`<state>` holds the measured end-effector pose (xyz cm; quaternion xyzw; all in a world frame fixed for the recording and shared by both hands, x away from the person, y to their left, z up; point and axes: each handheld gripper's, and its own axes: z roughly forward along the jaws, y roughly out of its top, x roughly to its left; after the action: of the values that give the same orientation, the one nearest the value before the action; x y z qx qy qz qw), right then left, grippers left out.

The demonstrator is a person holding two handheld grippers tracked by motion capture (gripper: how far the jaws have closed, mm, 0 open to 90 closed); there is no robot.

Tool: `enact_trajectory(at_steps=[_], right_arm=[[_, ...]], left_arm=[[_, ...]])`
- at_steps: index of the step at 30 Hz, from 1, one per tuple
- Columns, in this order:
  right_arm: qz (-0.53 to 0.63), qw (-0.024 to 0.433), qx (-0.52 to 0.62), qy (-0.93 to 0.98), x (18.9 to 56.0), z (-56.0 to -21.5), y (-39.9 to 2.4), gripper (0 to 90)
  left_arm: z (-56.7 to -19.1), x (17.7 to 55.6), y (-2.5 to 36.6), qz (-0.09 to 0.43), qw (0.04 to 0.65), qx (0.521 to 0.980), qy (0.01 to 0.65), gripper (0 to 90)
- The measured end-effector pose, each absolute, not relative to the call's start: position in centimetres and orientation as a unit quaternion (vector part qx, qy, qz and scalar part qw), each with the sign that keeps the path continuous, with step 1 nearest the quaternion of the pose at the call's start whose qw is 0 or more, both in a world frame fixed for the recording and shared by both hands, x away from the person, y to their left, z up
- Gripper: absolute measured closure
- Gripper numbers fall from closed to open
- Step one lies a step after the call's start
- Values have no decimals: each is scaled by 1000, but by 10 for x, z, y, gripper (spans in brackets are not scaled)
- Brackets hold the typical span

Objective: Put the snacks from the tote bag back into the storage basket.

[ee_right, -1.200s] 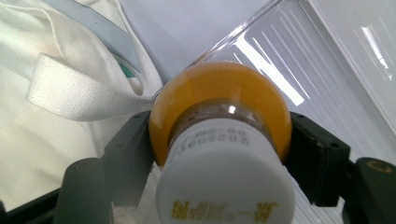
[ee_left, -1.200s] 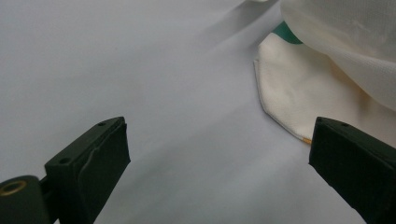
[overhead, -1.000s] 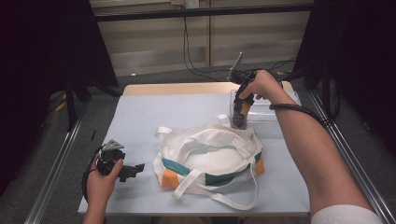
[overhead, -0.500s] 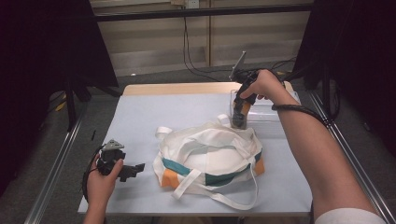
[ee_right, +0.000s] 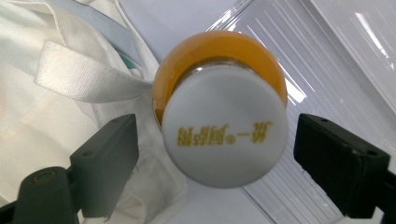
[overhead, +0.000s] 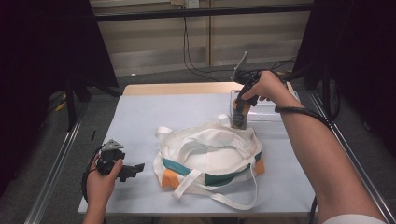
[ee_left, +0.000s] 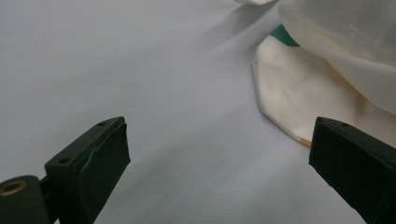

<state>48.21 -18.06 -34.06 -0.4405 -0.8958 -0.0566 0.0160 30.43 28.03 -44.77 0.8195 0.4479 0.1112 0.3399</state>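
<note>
While the right hand-held gripper (ee_right: 212, 154) is hanging jaws-down over the far right part of the bench (overhead: 140, 116), its jaws have just been opening, and they are now standing apart on either side of a bottle (ee_right: 222, 112) with a white cap and an orange body. In the right gripper view a sliver of gap is showing between each black pad and the cap, so the pads are not pressing on the bottle, though it is sitting between them. That bottle is standing upright just beside the far edge of the white tote bag (overhead: 210, 154), at the near corner of a clear plastic tray (ee_right: 327, 60) with a ribbed floor; whether it is resting on the tray or on the bench beside it is hard to tell. In the high view the right hand-held gripper (overhead: 239, 119) is pointing straight down at that spot. The left hand-held gripper (overhead: 133, 169) is lying low over the near left part of the bench, its jaws wide apart with nothing between them, aimed toward the tote bag's corner (ee_left: 299, 93), near it but not touching it.
</note>
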Motion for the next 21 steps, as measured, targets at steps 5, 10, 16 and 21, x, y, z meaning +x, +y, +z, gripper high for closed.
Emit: enact_trajectory(at_steps=[5,10,16,21], right_arm=[[-57,15,-440,-896,479,-341,-183,128],[-59,18,-443,-894,475,-341,-186,125],[-59,16,-440,-896,469,-340,-188,120],[-63,17,-439,-896,464,-339,-189,118]], left_arm=[[-448,304,280,111,343,817,449,49],[-446,305,280,109,343,820,445,48],[-446,304,280,110,346,817,448,48],[-445,302,281,112,345,816,450,48]])
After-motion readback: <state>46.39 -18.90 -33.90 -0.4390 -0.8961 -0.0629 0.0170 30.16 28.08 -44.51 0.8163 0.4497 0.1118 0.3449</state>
